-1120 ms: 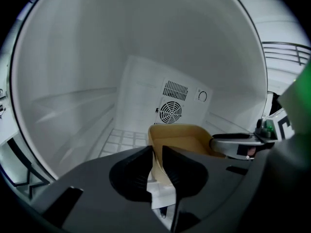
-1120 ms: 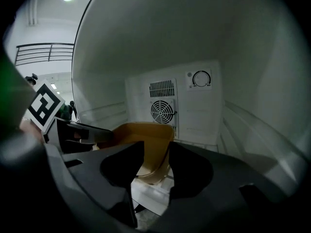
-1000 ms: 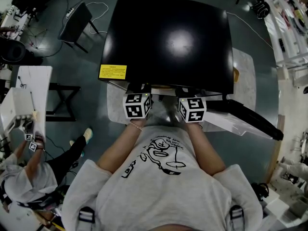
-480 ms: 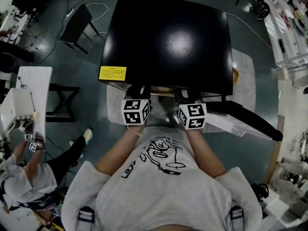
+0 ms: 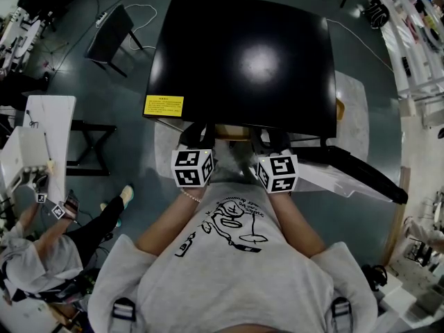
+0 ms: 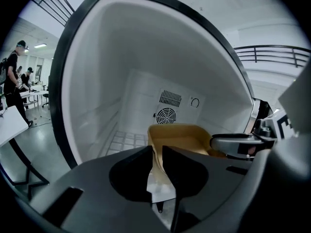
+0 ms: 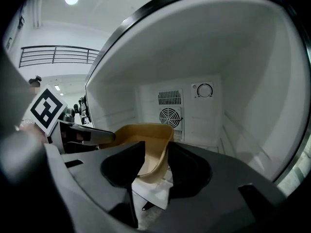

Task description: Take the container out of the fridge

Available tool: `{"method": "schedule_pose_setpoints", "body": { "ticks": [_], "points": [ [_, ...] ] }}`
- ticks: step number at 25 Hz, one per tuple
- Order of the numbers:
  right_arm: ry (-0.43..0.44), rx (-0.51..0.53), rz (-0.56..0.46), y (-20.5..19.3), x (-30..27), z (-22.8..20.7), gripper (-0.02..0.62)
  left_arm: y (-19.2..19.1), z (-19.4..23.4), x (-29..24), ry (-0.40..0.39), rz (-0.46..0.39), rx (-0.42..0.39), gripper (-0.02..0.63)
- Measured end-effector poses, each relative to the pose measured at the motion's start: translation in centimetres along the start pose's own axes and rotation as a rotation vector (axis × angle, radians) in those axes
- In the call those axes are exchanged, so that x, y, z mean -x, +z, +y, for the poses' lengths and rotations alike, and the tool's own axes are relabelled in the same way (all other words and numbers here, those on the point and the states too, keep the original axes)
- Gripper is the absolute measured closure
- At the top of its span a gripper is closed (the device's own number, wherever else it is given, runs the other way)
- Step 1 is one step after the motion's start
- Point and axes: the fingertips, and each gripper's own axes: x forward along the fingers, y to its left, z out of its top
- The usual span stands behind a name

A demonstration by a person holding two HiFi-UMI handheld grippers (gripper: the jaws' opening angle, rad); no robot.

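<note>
A tan open-topped container (image 6: 180,137) sits at the mouth of the black fridge (image 5: 243,54), on a white sheet (image 7: 155,191). From the head view only a tan sliver of the container (image 5: 232,130) shows under the fridge's top edge. My left gripper (image 6: 158,152) is shut on the container's left wall. My right gripper (image 7: 156,147) straddles the right wall of the container (image 7: 146,135); its jaws are closing, with a gap still beside the wall. Both marker cubes, left (image 5: 192,167) and right (image 5: 277,173), sit just in front of the fridge.
The fridge's white interior has a round fan vent (image 6: 166,115) on its back wall. Its open door (image 5: 361,168) swings out to the right. A seated person (image 5: 41,255), a white table (image 5: 41,130) and a black chair (image 5: 111,33) are at the left.
Both grippers have drawn back a little toward my body, out from under the fridge's top edge. The person at the left has shifted.
</note>
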Motion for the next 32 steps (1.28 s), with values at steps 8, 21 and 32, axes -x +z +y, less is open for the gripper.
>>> {"method": "schedule_pose_setpoints", "body": {
  "ticks": [8,21,32],
  "points": [
    [-0.001,0.004,0.003,-0.3,0.8,0.3,0.468,0.5,0.0,1.2,0.001,-0.023,-0.006,0.535],
    [0.026,-0.005,0.009,-0.7,1.8,1.5,0.502,0.6,0.0,3.4,-0.001,-0.038,-0.005,0.537],
    [0.056,-0.005,0.019,-1.2,2.1,2.8,0.506,0.3,0.5,4.9,0.012,-0.044,0.008,0.54]
  ]
}}
